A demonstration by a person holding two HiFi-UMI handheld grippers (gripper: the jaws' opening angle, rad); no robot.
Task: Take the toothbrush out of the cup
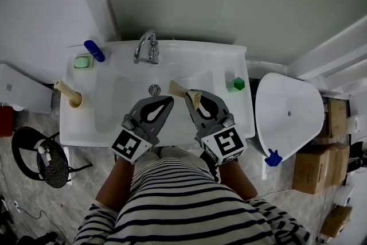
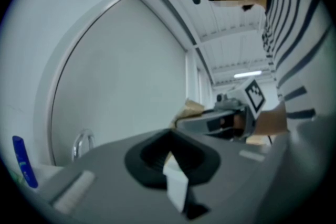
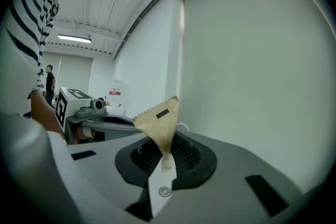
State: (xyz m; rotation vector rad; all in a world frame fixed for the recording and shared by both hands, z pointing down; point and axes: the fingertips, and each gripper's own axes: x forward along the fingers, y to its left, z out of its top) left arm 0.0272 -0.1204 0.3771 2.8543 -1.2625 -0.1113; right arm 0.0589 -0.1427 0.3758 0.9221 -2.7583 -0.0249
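1. R gripper (image 1: 193,94): fingers almost closed, pinching a tan paper toothbrush packet (image 3: 157,115) by its narrow end. The packet's sawtooth end pokes past the tips toward 11 o'clock in the head view, above the sink (image 1: 80,132).
2. L gripper (image 1: 168,101): fingers fully together, nothing btwn them. It sits just beside the R gripper at its 9 o'clock, with the tips near each other over the basin.
3. Cup (image 1: 75,101): tan, on the sink rim at 9 o'clock, well apart from both grippers. A 2nd tan stick-shaped packet (image 1: 63,88) stands in it, leaning to 10 o'clock.
4. Faucet (image 1: 147,47): at 12 o'clock, w/ the drain (image 1: 154,89) straight below it in the basin.
5. Green soap dish (image 1: 83,61) & blue bottle (image 1: 94,50): side by side at the 10 o'clock corner.
6. Green block (image 1: 238,84): on the rim at 3 o'clock.
7. Toilet (image 1: 287,112): white, lid down, just beyond the sink at 3 o'clock.
8. Striped shirt (image 1: 189,203): at 6 o'clock, forearms leading up to both grippers.
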